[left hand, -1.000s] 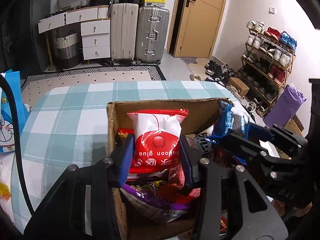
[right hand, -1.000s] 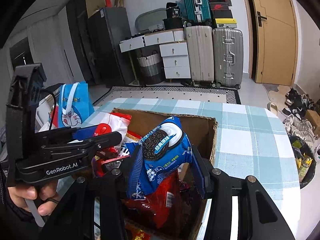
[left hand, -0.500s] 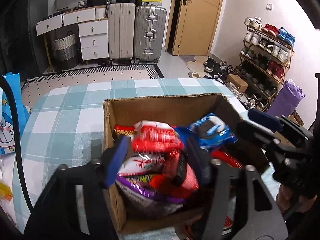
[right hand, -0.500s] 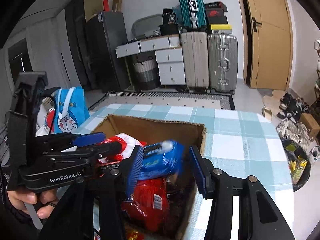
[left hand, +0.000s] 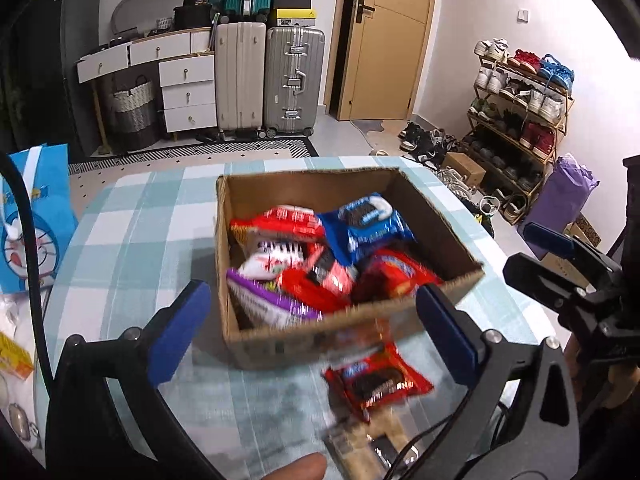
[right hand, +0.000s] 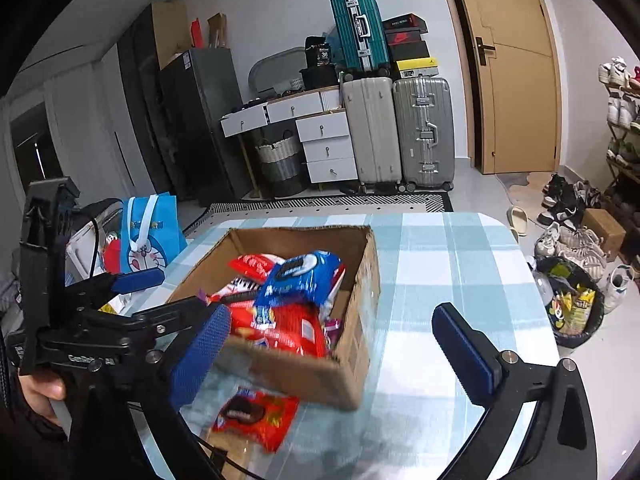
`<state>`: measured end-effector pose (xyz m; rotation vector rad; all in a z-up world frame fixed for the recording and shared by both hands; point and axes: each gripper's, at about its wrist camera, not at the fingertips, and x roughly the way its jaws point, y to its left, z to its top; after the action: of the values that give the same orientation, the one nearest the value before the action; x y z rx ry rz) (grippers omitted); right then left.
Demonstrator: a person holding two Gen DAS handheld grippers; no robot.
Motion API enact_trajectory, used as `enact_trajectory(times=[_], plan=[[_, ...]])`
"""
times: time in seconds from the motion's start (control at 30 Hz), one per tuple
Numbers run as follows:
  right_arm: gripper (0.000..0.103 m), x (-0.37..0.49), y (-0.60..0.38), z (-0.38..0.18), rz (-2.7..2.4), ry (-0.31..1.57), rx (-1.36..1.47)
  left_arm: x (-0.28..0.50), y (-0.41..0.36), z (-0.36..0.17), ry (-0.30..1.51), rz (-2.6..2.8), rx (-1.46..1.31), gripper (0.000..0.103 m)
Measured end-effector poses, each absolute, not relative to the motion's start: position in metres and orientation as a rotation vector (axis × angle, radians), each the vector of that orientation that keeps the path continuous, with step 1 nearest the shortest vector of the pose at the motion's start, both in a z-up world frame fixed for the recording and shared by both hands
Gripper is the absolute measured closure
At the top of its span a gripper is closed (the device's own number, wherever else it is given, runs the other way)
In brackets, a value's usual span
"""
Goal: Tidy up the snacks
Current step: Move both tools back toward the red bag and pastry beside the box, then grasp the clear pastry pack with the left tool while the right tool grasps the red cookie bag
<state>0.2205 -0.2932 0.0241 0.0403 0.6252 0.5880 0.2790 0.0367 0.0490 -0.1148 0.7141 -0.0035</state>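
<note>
Black gripper [left hand: 312,324] frames, blue pads [left hand: 180,332], silver screws

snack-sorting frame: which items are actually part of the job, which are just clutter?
Part of the job:
- cardboard box
- blue Oreo pack on top of the pile in the box
- red snack packs in the box
- red Oreo pack on the table, outside the box

Just lying about:
- blue cartoon bag
- suitcases
- shoe rack
- bin
</note>
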Motion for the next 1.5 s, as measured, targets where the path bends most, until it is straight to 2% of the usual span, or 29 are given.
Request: enact_trajectory(times=[0.5, 0.77, 1.5], plan=[[0.001, 0.174, -0.303, 0.005, 0.592, 0.691, 0.036, 0.201, 0.03, 0.027, 0.804, -0.022, -0.152, 0.0], [0.001, 0.165, -0.301, -0.014, 0.614, 0.771, 0.014, 0.184, 0.035, 0.012, 0.859, -0.039, -0.195, 0.0], [0.001, 0.153, -0.311, -0.042, 0.576, 0.834, 0.007, 0.209, -0.021, -0.054, 1.009, -0.065, -0.163, 0.001]])
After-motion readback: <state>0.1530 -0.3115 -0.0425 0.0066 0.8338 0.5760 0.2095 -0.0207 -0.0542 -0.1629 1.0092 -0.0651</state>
